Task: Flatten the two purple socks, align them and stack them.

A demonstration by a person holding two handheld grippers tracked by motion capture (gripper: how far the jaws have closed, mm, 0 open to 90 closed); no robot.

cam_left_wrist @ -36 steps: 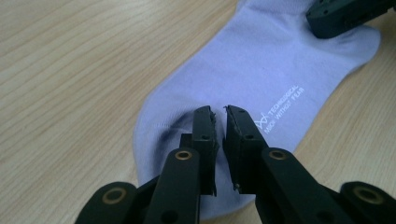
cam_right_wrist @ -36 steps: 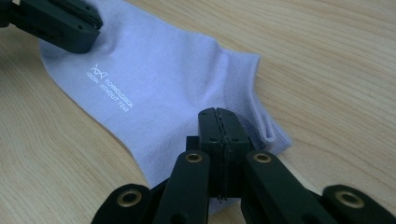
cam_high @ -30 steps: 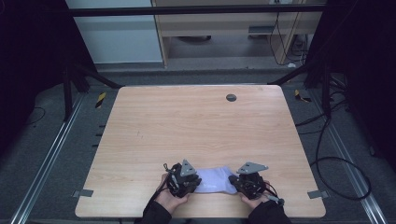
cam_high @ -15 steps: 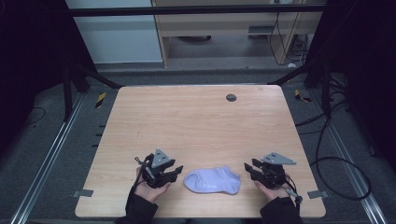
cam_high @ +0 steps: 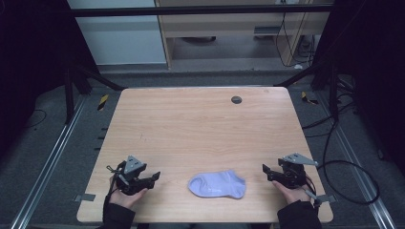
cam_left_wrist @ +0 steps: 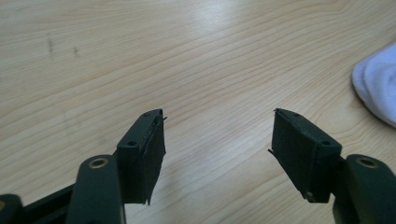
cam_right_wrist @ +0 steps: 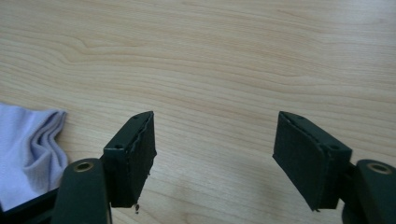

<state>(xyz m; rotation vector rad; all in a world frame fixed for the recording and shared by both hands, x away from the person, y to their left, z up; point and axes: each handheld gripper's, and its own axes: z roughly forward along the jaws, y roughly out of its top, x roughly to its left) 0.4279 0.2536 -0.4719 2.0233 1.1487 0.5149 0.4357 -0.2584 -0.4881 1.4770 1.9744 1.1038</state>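
Observation:
A pale lilac sock [cam_high: 218, 184] lies flat near the front edge of the wooden table [cam_high: 200, 133], between my two grippers. My left gripper [cam_high: 154, 177] sits to the sock's left, open, with nothing between its jaws; in the left gripper view [cam_left_wrist: 217, 135] the sock's rounded end [cam_left_wrist: 376, 84] shows at the right edge. My right gripper [cam_high: 265, 170] rests to the sock's right, also open and empty; in the right gripper view [cam_right_wrist: 215, 140] the sock's wrinkled end [cam_right_wrist: 28, 149] lies at the lower left. Neither gripper touches the sock.
A small dark round grommet [cam_high: 236, 99] sits in the tabletop near the far edge. Cables [cam_high: 344, 167] trail on the floor to the right. Metal frame rails [cam_high: 52, 157] run along both sides of the table.
Both grippers let go of the sock and moved outward, the left one to the left, the right one to the right. The sock now lies flat and alone between them.

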